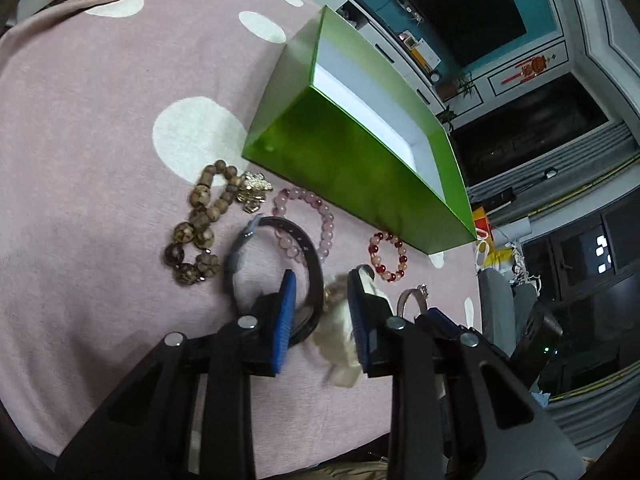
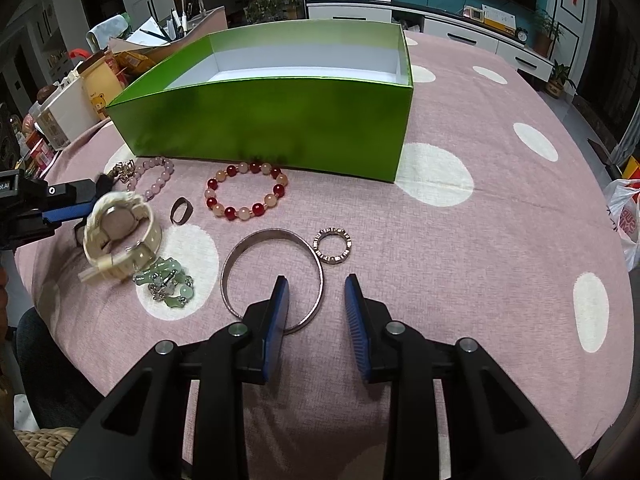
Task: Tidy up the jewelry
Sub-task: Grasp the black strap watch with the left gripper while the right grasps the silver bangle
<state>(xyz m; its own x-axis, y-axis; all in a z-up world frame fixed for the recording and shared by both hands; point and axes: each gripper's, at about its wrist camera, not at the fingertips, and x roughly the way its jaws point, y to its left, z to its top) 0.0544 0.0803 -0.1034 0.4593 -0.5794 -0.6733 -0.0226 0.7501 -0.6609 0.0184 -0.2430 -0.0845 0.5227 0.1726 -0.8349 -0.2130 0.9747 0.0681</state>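
Note:
A cream watch (image 1: 340, 320) lies blurred between my left gripper's (image 1: 320, 292) blue pads. It lies against the right-hand pad, and a gap shows beside the left-hand one, so the jaws stand open. A dark band (image 1: 276, 240) runs under the left finger. In the right wrist view the same watch (image 2: 120, 236) sits by the left gripper (image 2: 86, 200). My right gripper (image 2: 316, 292) is open over the rim of a silver bangle (image 2: 272, 280), nothing between its pads. The open green box (image 2: 260, 120) stands behind the jewelry.
On the pink dotted cloth (image 2: 480, 240) lie a red-and-peach bead bracelet (image 2: 246, 192), a pink bead bracelet (image 2: 156, 178), a stone-set ring (image 2: 334, 246), a small dark ring (image 2: 182, 210), a green jade chain (image 2: 168, 282) and brown beads (image 1: 196, 232). Boxes and containers (image 2: 98, 92) crowd the far left.

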